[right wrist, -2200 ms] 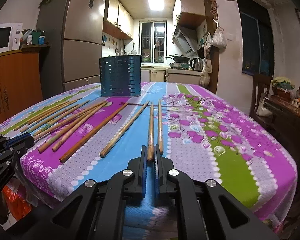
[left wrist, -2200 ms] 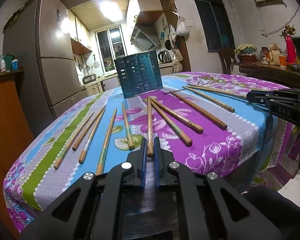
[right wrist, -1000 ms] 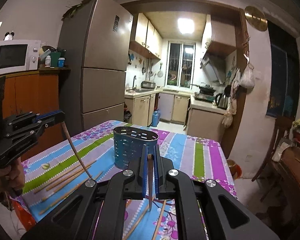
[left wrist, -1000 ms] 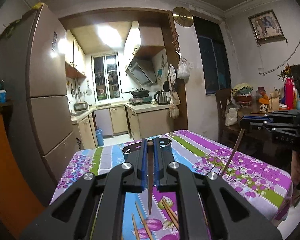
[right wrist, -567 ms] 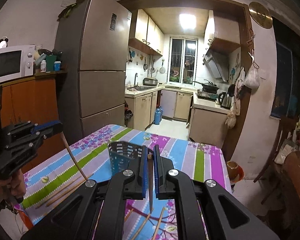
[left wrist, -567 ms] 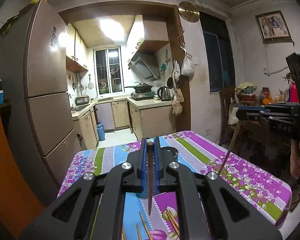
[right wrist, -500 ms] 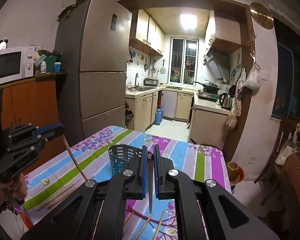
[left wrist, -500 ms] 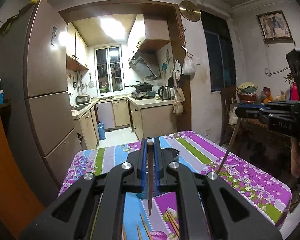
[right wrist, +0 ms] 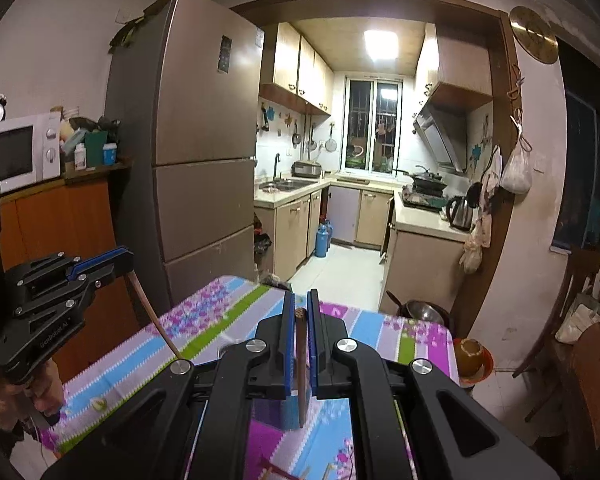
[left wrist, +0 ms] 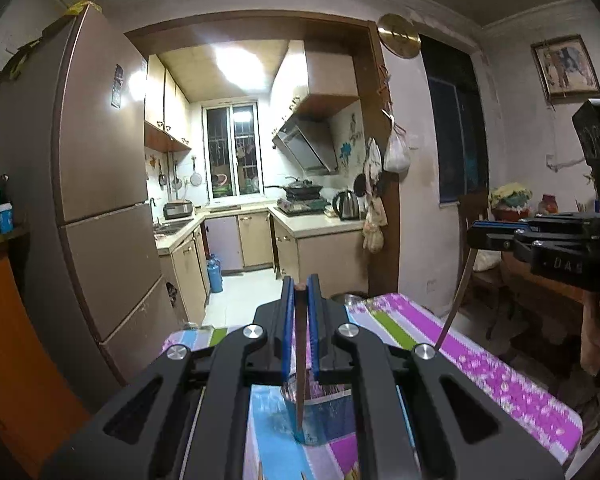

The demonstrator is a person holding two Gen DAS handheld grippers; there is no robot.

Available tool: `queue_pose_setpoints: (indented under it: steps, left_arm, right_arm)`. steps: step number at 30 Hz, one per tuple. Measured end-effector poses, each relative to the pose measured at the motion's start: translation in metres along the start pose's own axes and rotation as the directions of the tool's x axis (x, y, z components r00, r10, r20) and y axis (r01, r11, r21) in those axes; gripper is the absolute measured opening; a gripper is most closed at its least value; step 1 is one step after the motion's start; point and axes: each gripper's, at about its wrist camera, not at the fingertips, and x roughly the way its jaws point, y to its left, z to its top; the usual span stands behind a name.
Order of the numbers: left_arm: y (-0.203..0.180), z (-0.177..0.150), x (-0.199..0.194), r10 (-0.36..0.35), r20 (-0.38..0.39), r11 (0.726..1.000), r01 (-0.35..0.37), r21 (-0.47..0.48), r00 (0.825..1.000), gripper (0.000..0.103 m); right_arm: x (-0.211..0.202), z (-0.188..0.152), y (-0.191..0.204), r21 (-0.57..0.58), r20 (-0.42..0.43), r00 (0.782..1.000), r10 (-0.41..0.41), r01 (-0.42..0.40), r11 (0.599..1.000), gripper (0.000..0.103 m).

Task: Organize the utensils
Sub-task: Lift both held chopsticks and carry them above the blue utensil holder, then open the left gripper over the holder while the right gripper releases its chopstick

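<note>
- Left wrist view had the left hand-held gripper (left wrist: 299,336) clamped tight on a chopstick (left wrist: 299,376), which hung tip-down between the blue pads.
- Directly below that tip sat the blue holder (left wrist: 318,416), standing on the worktop (left wrist: 500,376) toward its far edge, mostly hidden behind the jaws.
- Right wrist view told the same story: the right hand-held gripper (right wrist: 299,340) was closed on a second chopstick (right wrist: 301,376), its lower end dangling over the holder's blue wall.
- Each tool showed up in the other's view, off to the side, stick slanting down from its pads.
- A few more sticks peeked out low on the worktop's near side, so plenty looked left to gather.
- To do this well, I reckoned: bring each tip inside the rim before letting go, keep the sticks near upright, and lower one at a time so the two tools didn't crowd the opening.
- Releasing high risked a bounce off the rim.
</note>
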Motion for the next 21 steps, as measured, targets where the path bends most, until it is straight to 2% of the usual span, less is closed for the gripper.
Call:
queue_pose_setpoints:
  steps: [9, 15, 21]
  left_arm:
    - [-0.004, 0.032, 0.023, -0.003, 0.036, 1.000, 0.003, 0.009, 0.999, 0.005]
    - [-0.005, 0.033, 0.049, -0.011, 0.018, 1.000, 0.011, 0.001, 1.000, 0.005]
    - [0.001, 0.020, 0.078, -0.019, -0.022, 1.000, 0.019, -0.015, 1.000, 0.005]
  right_arm:
    - [0.029, 0.042, -0.007, 0.010, 0.020, 1.000, 0.010, -0.010, 1.000, 0.007]
    - [0.058, 0.040, -0.008, 0.015, -0.005, 1.000, 0.031, -0.031, 0.999, 0.007]
    - [0.090, 0.027, -0.013, 0.027, -0.046, 0.998, 0.043, -0.042, 0.999, 0.007]
